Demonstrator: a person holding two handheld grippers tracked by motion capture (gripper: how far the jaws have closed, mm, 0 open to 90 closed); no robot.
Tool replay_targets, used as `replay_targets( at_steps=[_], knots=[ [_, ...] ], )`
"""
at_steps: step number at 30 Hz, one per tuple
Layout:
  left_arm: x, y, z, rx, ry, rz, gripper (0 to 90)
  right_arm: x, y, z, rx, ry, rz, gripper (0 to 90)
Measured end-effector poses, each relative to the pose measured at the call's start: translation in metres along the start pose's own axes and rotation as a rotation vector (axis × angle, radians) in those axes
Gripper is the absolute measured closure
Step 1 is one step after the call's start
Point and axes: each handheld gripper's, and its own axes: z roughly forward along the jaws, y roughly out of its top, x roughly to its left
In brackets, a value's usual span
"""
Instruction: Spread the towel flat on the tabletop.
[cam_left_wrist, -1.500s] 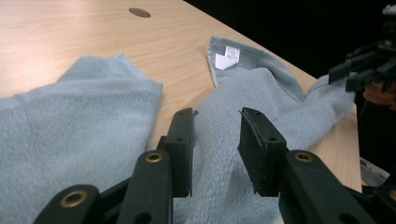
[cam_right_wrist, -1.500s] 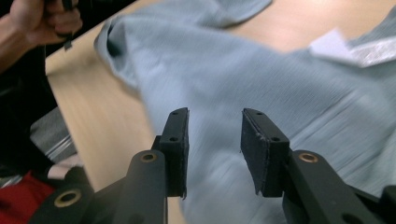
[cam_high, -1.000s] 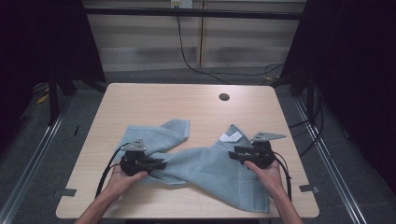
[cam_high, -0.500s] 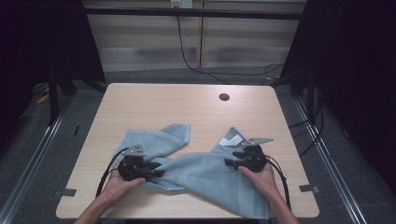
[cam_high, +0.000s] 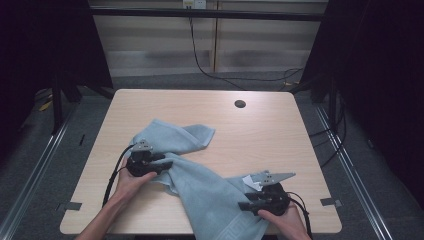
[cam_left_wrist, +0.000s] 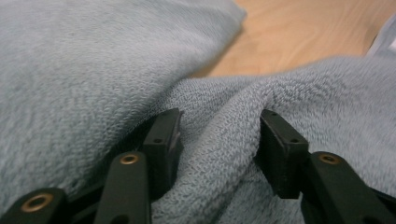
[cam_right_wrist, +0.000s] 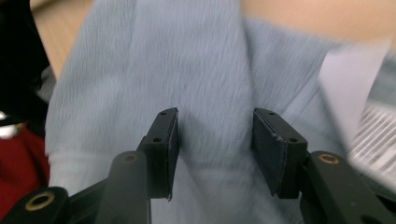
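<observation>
One towel (cam_high: 200, 187), two grippers (cam_high: 160, 165) (cam_high: 244, 206)

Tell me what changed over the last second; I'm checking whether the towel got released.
The right gripper moved toward the near table edge along the towel. The left gripper shifted slightly; its jaws have just been opening around a fold, the right's closing slightly, cloth between both. The towel's far fold and table stayed put.

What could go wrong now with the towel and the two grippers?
1. The left gripper has just been opening, with a towel ridge between its jaws; the fold it made may slump.
2. The right gripper has just been closing, jaws apart over flat cloth; it may pinch too little and slip.
3. The towel's near end hangs over the table edge, so it could slide off.
</observation>
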Motion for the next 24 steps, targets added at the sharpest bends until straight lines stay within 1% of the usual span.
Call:
replay_targets(
  at_steps=[1, 2, 3, 4, 5, 6, 7, 8, 9, 10, 11, 12, 13, 14, 15, 16, 17, 18, 19, 20, 21, 22, 23, 24],
  knots=[
    [-0.002, 0.001, -0.004, -0.001, 0.001, 0.000, 50.8, -0.007, 0.014, -0.005, -0.053, -0.052, -0.014, 55.0],
    [-0.006, 0.002, -0.010, -0.009, -0.001, 0.001, 52.3, -0.012, 0.022, -0.006, -0.071, -0.074, -0.028, 57.4],
    [-0.010, 0.002, -0.017, -0.019, -0.011, 0.002, 52.3, -0.012, 0.022, -0.006, -0.071, -0.074, -0.028, 57.4],
    [-0.015, 0.000, -0.024, -0.030, -0.021, 0.005, 54.1, -0.018, 0.029, -0.006, -0.083, -0.088, -0.033, 58.1],
    [-0.020, -0.002, -0.031, -0.042, -0.041, 0.017, 59.0, -0.028, 0.041, -0.002, -0.075, -0.121, -0.038, 58.8],
    [-0.025, -0.004, -0.038, -0.053, -0.058, 0.036, 59.9, -0.033, 0.044, 0.004, -0.065, -0.115, -0.031, 58.8],
    [-0.031, -0.007, -0.043, -0.063, -0.067, 0.050, 59.9, -0.033, 0.044, 0.004, -0.065, -0.115, -0.031, 58.8],
    [-0.035, -0.010, -0.047, -0.066, -0.085, 0.061, 60.4, -0.036, 0.046, 0.010, -0.044, -0.117, -0.031, 58.4],
    [-0.039, -0.013, -0.049, -0.059, -0.103, 0.072, 62.0, -0.038, 0.046, 0.018, -0.012, -0.129, -0.042, 58.2],
    [-0.043, -0.015, -0.049, -0.052, -0.106, 0.082, 61.8, -0.038, 0.045, 0.024, 0.012, -0.137, -0.057, 58.2],
    [-0.045, -0.018, -0.048, -0.036, -0.110, 0.087, 60.7, -0.038, 0.044, 0.030, 0.023, -0.136, -0.065, 57.8],
    [-0.045, -0.019, -0.045, -0.017, -0.114, 0.080, 59.0, -0.038, 0.043, 0.033, 0.032, -0.143, -0.064, 56.5],
    [-0.045, -0.021, -0.041, 0.000, -0.117, 0.072, 53.3, -0.039, 0.042, 0.037, 0.036, -0.154, -0.074, 53.3],
    [-0.044, -0.022, -0.036, 0.019, -0.117, 0.058, 50.2, -0.039, 0.042, 0.038, 0.040, -0.164, -0.075, 51.8],
    [-0.044, -0.024, -0.030, 0.038, -0.118, 0.056, 50.2, -0.039, 0.042, 0.038, 0.040, -0.164, -0.075, 51.8],
    [-0.046, -0.026, -0.026, 0.066, -0.110, 0.067, 46.9, -0.040, 0.041, 0.039, 0.028, -0.162, -0.081, 50.0],
    [-0.048, -0.027, -0.021, 0.093, -0.088, 0.078, 46.9, -0.040, 0.041, 0.039, 0.028, -0.162, -0.081, 50.0],
    [-0.050, -0.028, -0.018, 0.113, -0.080, 0.086, 45.3, -0.039, 0.040, 0.039, 0.024, -0.159, -0.087, 49.2],
    [-0.051, -0.029, -0.016, 0.115, -0.072, 0.103, 45.3, -0.038, 0.038, 0.039, 0.019, -0.163, -0.112, 47.1],
    [-0.052, -0.030, -0.016, 0.113, -0.055, 0.120, 45.3, -0.038, 0.038, 0.039, 0.019, -0.163, -0.112, 47.1],
    [-0.052, -0.030, -0.016, 0.117, -0.032, 0.142, 49.9, -0.036, 0.037, 0.040, 0.021, -0.169, -0.125, 46.7],
    [-0.052, -0.030, -0.017, 0.124, -0.006, 0.174, 64.8, -0.031, 0.034, 0.040, 0.018, -0.181, -0.160, 47.7],
    [-0.052, -0.031, -0.016, 0.120, 0.012, 0.185, 70.0, -0.028, 0.032, 0.039, 0.020, -0.183, -0.179, 49.1],
    [-0.051, -0.030, -0.017, 0.127, 0.020, 0.193, 70.0, -0.028, 0.032, 0.039, 0.020, -0.183, -0.179, 49.1]
  ],
)
